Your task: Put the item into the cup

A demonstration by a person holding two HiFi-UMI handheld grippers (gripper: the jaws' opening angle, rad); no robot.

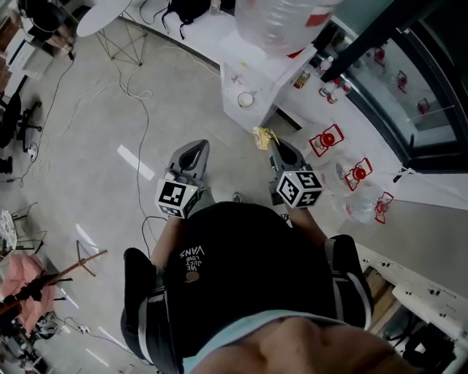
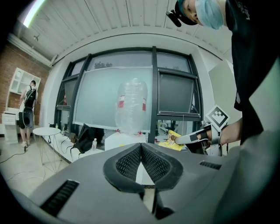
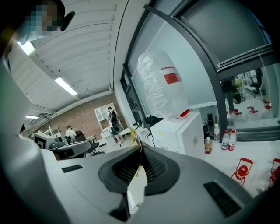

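Observation:
My right gripper (image 1: 272, 146) is shut on a thin yellow packet (image 1: 262, 136), which sticks out past its tip. In the right gripper view the packet (image 3: 138, 186) shows as a flat strip pinched between the closed pads of the gripper (image 3: 141, 149). A small round white cup (image 1: 245, 99) stands on the white cabinet (image 1: 281, 69) just beyond the packet. My left gripper (image 1: 193, 156) hangs to the left over the floor, shut and empty (image 2: 141, 145). From the left gripper view I see the right gripper (image 2: 192, 139) with the yellow packet (image 2: 174, 141) at its tip.
A big upturned water bottle (image 1: 281, 22) sits on the cabinet. Small bottles with red labels (image 1: 327, 139) lie at the right by the window wall. Cables (image 1: 135, 88) trail over the grey floor, and a round white table (image 1: 102, 14) stands far left.

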